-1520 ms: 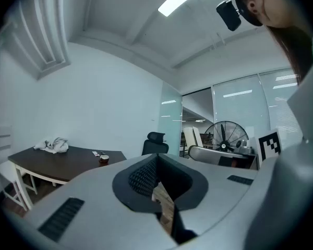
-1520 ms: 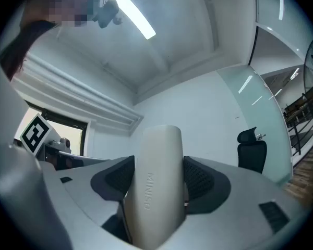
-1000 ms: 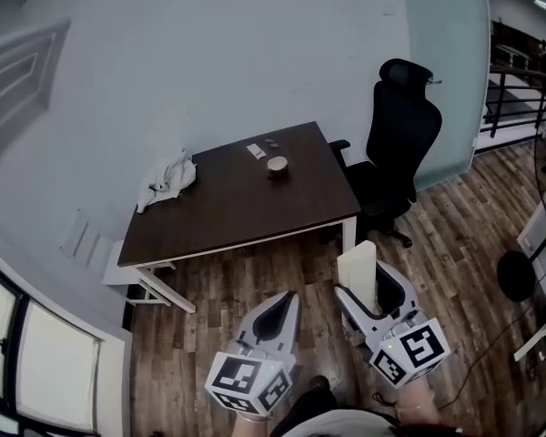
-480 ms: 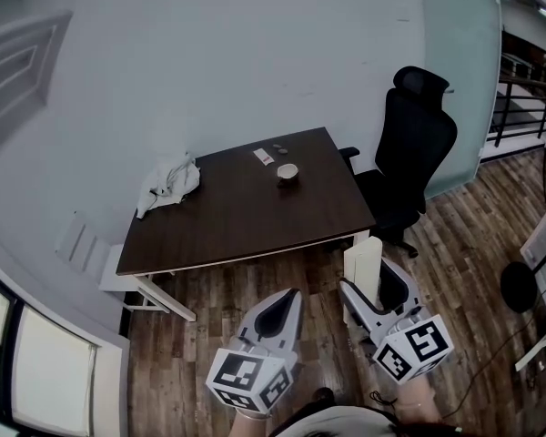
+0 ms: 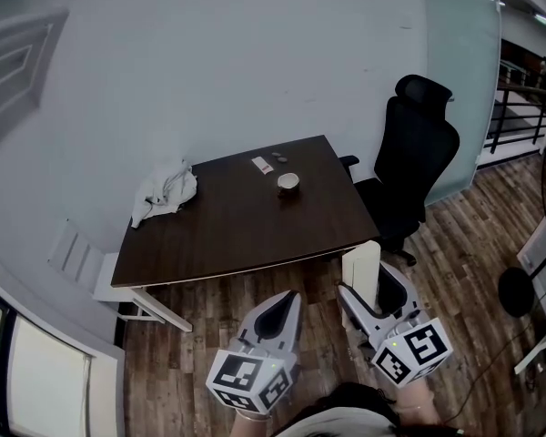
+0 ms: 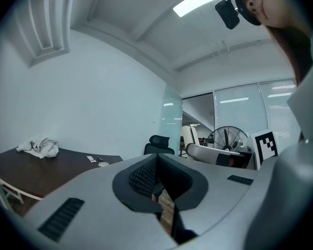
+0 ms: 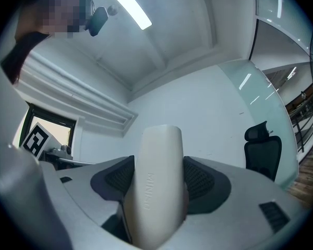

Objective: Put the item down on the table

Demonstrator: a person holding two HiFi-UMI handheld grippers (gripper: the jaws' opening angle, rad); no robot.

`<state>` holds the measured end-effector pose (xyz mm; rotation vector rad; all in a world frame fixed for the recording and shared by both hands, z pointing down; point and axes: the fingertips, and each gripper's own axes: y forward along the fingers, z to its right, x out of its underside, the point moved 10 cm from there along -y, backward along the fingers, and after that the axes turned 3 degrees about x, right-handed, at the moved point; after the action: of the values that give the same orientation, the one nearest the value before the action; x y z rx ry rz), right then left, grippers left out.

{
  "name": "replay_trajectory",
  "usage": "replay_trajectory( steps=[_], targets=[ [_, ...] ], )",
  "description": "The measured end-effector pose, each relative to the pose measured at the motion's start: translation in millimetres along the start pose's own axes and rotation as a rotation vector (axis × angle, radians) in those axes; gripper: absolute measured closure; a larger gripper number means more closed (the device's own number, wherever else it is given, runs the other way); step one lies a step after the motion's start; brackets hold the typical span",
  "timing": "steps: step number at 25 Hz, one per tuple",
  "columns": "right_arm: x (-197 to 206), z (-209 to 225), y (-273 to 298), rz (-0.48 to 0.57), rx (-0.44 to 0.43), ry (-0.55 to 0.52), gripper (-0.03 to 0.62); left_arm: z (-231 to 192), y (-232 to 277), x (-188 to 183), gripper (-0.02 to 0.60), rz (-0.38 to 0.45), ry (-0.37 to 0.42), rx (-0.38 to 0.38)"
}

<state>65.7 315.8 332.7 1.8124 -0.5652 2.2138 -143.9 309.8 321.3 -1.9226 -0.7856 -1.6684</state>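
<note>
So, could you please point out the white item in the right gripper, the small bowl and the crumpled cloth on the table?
white item (image 7: 159, 181): right gripper view, middle of its front face, between the jaws.
small bowl (image 5: 288, 182): head view, its centre.
crumpled cloth (image 5: 166, 189): head view, middle of the heap.

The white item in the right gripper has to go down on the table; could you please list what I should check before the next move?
1. Grip: the right gripper has its jaws pressed on both sides of the white item: ok.
2. Spare hand: the left gripper is shut and empty: ok.
3. Landing spot: the table is bare on its near half; the cloth and bowl sit farther back: ok.
4. Item above the table: it hangs over the floor, short of the near edge: not ok.
5. Item's bottom end, hidden between the jaws: cannot tell.
</note>
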Motion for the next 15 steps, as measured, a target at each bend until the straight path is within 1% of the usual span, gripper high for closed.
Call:
replay_trajectory(
  steps=[7, 11, 15],
  targets=[
    [3, 4, 14, -0.012, 0.011, -0.020, 0.290, -12, 16, 0, 0.563, -0.005, -0.014, 0.019],
    [5, 12, 23, -0.008, 0.016, -0.019, 0.290, -18, 28, 2, 0.562, -0.008, -0.016, 0.029],
    [8, 24, 40, -0.003, 0.014, -0.016, 0.290, -28, 44, 1, 0.562, -0.016, -0.015, 0.024]
  ],
)
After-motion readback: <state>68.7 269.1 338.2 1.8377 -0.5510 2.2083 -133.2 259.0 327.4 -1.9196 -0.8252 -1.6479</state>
